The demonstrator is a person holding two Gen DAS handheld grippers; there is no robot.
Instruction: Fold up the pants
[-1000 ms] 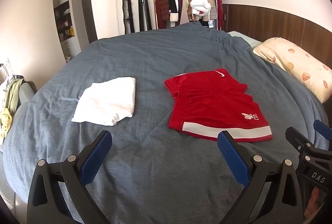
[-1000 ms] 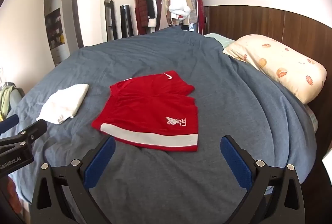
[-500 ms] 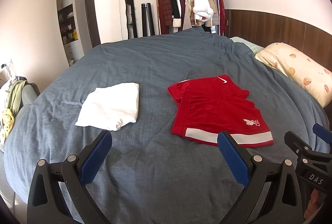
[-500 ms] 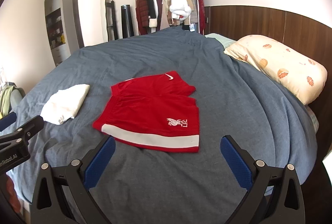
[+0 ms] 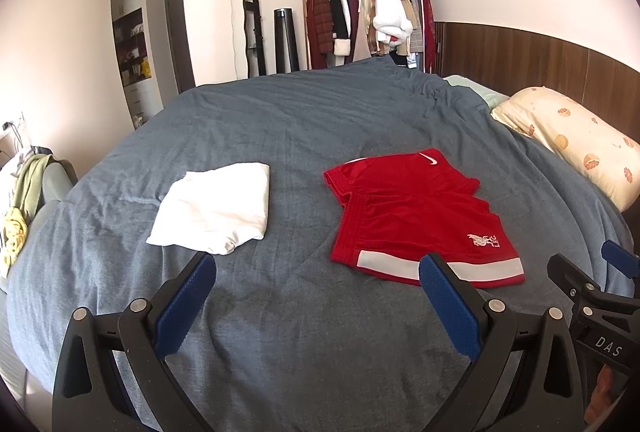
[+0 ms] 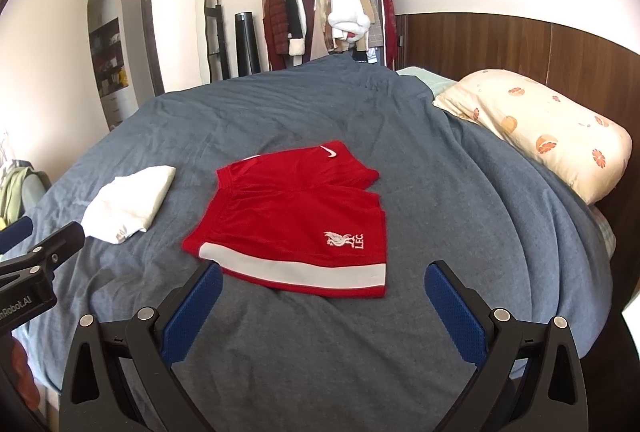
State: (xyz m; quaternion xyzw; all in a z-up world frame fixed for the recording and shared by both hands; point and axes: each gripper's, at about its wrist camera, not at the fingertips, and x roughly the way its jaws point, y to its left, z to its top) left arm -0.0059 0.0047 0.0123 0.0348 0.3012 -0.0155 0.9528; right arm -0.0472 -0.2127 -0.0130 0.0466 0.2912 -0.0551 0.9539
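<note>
Item: red shorts (image 6: 296, 220), laid flat near the middle of the bed (image 6: 460, 216), white-banded hem toward the near edge, waistband turned to the left side. Folded white garment (image 5: 216, 206) lodged apart, further left. Left gripper (image 5: 316, 296) and right gripper (image 6: 322, 302): both spread wide, nothing held, poised over the near edge. Step judged: approach, no fold begun. Next required: hem corners to be pinched.

A pair of red sports shorts with a white hem band (image 6: 296, 224) lies flat on the grey-blue quilted bedspread (image 6: 460, 212), a folded white cloth (image 6: 128, 204) well apart to its left, a cream flower-print pillow (image 6: 540, 128) far right, a clothes rack (image 6: 328, 12) behind the bed
</note>
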